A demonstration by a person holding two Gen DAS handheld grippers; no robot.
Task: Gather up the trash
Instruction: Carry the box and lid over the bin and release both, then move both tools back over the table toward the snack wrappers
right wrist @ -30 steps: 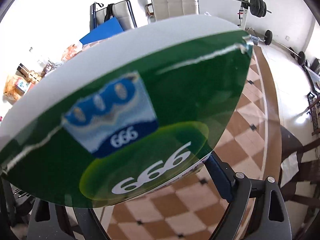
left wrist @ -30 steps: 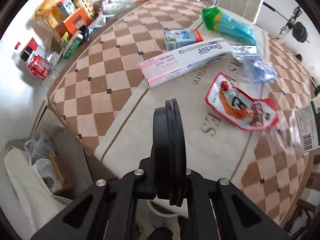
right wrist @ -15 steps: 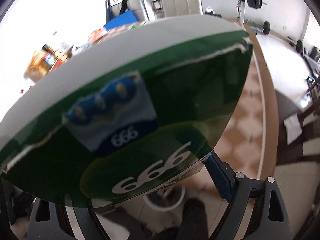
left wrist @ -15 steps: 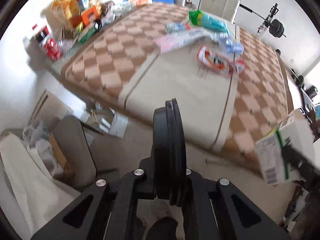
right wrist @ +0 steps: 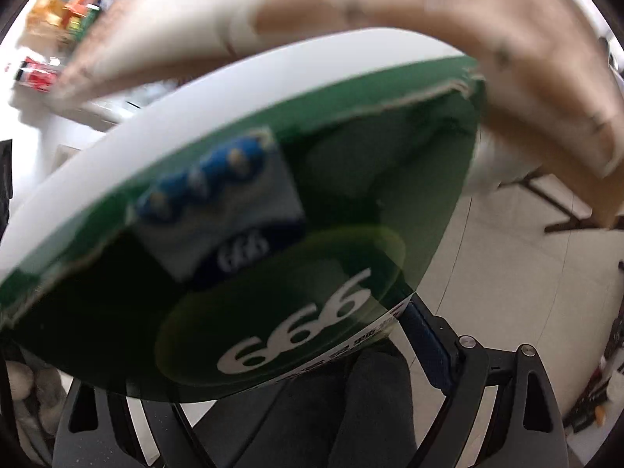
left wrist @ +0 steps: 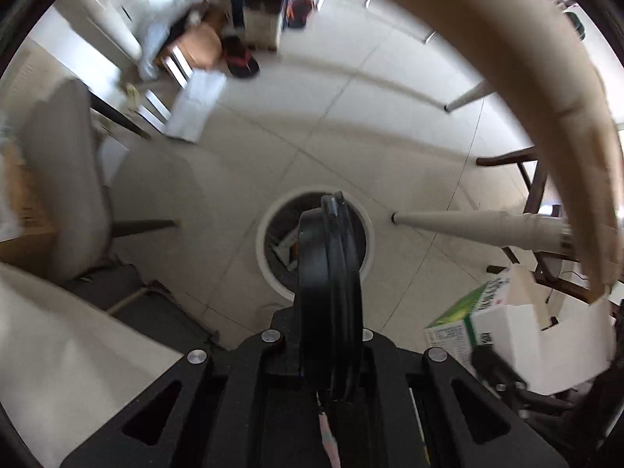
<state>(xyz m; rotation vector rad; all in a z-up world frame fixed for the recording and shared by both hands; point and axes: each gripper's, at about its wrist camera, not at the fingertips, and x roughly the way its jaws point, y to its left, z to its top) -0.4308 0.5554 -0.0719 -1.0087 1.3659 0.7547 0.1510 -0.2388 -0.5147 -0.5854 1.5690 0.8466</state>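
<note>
My left gripper [left wrist: 331, 210] points straight down at the floor, shut, its tip over a round white trash bin [left wrist: 269, 269] that holds some papers and wrappers. A thin clear sliver shows at the pads; I cannot tell what it is. My right gripper [right wrist: 253, 351] is shut on a green and white carton box [right wrist: 273, 202] printed "666", which fills most of the right wrist view and hides its fingertips. In the left wrist view the same carton box [left wrist: 487, 323] hangs at the lower right, beside the bin and below the table edge.
The beige table edge [left wrist: 507, 58] arcs across the upper right, with a pale table leg [left wrist: 468, 226] beside the bin. A grey chair [left wrist: 66, 179] stands left. Boxes, shoes and paper lie on the tiled floor at the back. A person's dark trouser leg [right wrist: 370, 401] is below the carton.
Both grippers left the tabletop and dropped toward the floor. The left view now looks down into the bin. The carton box stays held in the right gripper, now below the table edge.
</note>
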